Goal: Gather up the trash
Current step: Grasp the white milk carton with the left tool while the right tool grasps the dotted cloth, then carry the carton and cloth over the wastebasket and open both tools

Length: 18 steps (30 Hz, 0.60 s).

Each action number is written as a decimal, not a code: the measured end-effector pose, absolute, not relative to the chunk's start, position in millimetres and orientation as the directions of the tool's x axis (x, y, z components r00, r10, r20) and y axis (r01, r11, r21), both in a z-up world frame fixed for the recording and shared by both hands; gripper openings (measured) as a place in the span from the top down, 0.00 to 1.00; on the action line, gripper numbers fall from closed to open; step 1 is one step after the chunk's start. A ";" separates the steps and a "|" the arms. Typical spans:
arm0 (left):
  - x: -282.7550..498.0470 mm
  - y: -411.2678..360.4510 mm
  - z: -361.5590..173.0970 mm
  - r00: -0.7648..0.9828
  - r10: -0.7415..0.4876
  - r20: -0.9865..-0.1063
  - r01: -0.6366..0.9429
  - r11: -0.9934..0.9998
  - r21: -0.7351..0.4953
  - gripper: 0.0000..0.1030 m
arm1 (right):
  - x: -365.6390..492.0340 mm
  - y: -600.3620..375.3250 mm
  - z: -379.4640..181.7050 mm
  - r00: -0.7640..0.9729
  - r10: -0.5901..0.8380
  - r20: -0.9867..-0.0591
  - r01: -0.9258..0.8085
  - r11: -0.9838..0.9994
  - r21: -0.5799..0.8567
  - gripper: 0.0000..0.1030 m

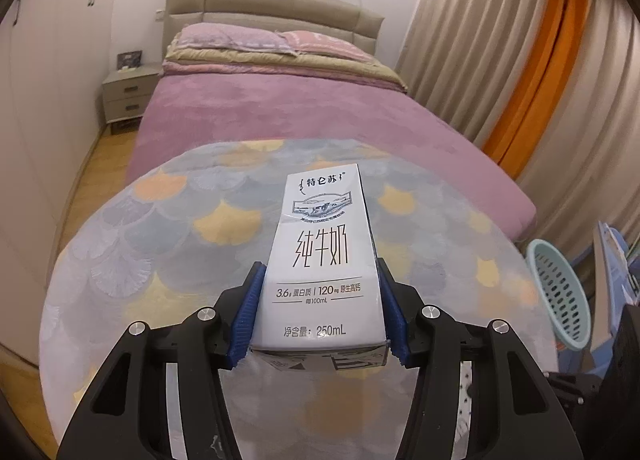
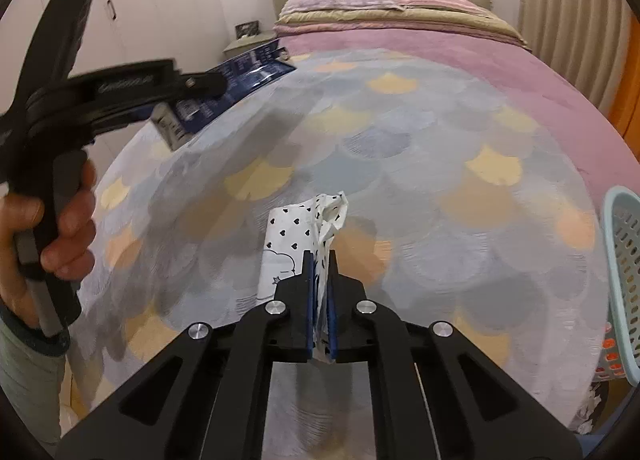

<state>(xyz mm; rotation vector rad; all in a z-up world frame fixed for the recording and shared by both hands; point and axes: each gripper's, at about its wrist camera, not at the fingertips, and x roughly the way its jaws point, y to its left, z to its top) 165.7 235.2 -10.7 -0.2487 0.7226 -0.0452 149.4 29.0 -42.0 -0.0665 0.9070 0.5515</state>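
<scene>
My left gripper point(image 1: 320, 272) is shut on a white 250 mL milk carton point(image 1: 320, 260), held lengthwise above the round table point(image 1: 160, 240). In the right wrist view the left gripper point(image 2: 188, 96) shows at the far left with the carton's dark blue side point(image 2: 244, 76) in it, lifted over the table's left edge. My right gripper point(image 2: 319, 260) is shut on a crumpled white wrapper with black hearts point(image 2: 296, 232), just above the table top point(image 2: 440, 164).
A light blue perforated basket point(image 1: 560, 292) stands off the table's right edge; it also shows in the right wrist view point(image 2: 624, 280). A bed with a purple cover point(image 1: 280, 108) lies beyond the table. A nightstand point(image 1: 128, 96) and curtains point(image 1: 500, 40) flank it.
</scene>
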 end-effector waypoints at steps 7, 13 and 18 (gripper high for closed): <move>159.7 195.0 14.8 0.782 -0.185 -0.595 0.050 0.970 -0.237 0.50 | 158.8 -17.2 -14.0 0.574 0.399 -0.715 -0.403 0.898 0.178 0.97; 161.2 139.4 38.9 0.796 -0.274 -0.539 0.169 0.957 -0.236 0.50 | 163.1 -65.5 13.8 0.660 0.343 -0.669 -0.318 0.934 0.164 0.97; 164.4 93.4 51.1 0.791 -0.354 -0.499 0.262 0.933 -0.247 0.50 | 165.9 -110.3 31.4 0.719 0.284 -0.635 -0.235 0.958 0.162 0.97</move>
